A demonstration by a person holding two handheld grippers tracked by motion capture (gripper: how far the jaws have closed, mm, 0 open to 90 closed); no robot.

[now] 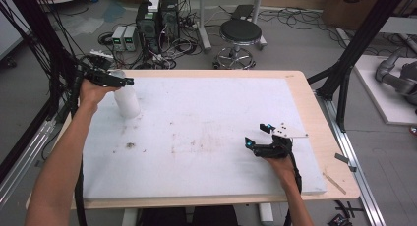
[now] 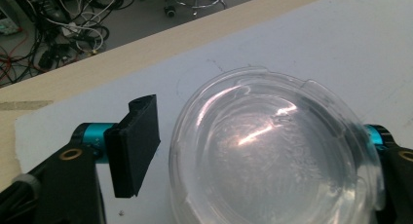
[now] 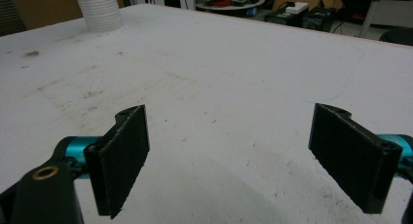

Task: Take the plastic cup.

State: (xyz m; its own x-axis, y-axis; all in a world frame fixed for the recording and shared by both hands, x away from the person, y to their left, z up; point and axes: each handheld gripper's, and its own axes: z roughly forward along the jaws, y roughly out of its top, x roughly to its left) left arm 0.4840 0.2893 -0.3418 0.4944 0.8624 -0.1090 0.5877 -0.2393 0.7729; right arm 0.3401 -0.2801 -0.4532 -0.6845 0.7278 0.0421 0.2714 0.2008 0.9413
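Hovering over the white board (image 1: 206,137), the left gripper (image 1: 129,81) is held with jaws parted, a clear lidded cup (image 2: 272,151) standing between them, left pad (image 2: 134,146) apart from it. The right gripper (image 1: 258,135) is held open, nothing between its jaws; the cup stands far ahead.

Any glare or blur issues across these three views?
Left gripper view: bright glare streak on the clear plastic lid of the white ribbed cup stack, which sits close and soft. Right gripper view: black jaws slightly blurred, white stained tabletop evenly lit. High view: even light, faint shadows, coarse resolution.
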